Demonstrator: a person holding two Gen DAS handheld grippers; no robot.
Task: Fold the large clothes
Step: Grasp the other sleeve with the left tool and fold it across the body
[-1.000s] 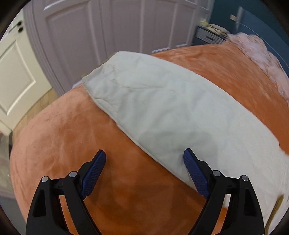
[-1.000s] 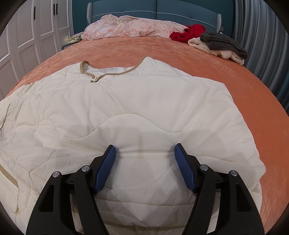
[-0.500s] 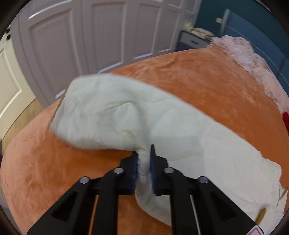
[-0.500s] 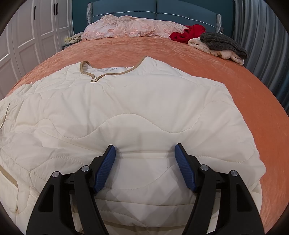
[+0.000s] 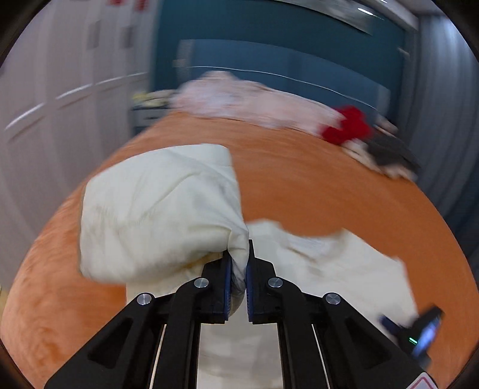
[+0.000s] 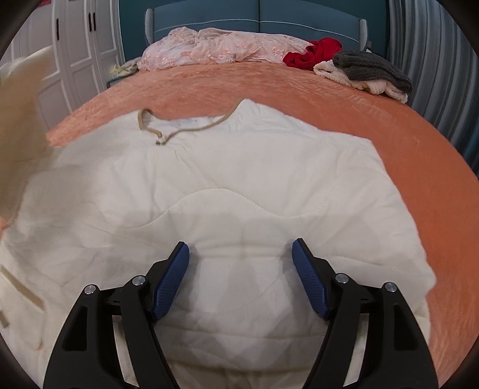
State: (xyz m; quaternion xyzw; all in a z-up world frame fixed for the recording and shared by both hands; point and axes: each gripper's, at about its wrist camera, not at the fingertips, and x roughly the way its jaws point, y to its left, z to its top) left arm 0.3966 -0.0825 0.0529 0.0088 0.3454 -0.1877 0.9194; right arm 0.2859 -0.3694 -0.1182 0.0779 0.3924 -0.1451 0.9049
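A cream quilted jacket (image 6: 239,185) with a tan collar lies spread on the orange bedspread (image 6: 389,125). My left gripper (image 5: 238,269) is shut on the jacket's sleeve (image 5: 155,209) and holds it bunched and lifted above the bed; the view is blurred. The lifted sleeve also shows at the left edge of the right wrist view (image 6: 18,125). My right gripper (image 6: 241,266) is open and empty, low over the jacket's lower body. It also shows at the lower right of the left wrist view (image 5: 419,332).
At the head of the bed lie a pink lace garment (image 6: 221,45), a red garment (image 6: 314,54) and a grey and cream pile (image 6: 368,71) before the blue headboard (image 6: 257,18). White wardrobe doors (image 6: 77,54) stand left. Grey curtains (image 6: 431,65) hang right.
My left gripper closed on the sleeve, then lifted it and swung it right, toward the jacket's body. The right gripper has stayed still and open.
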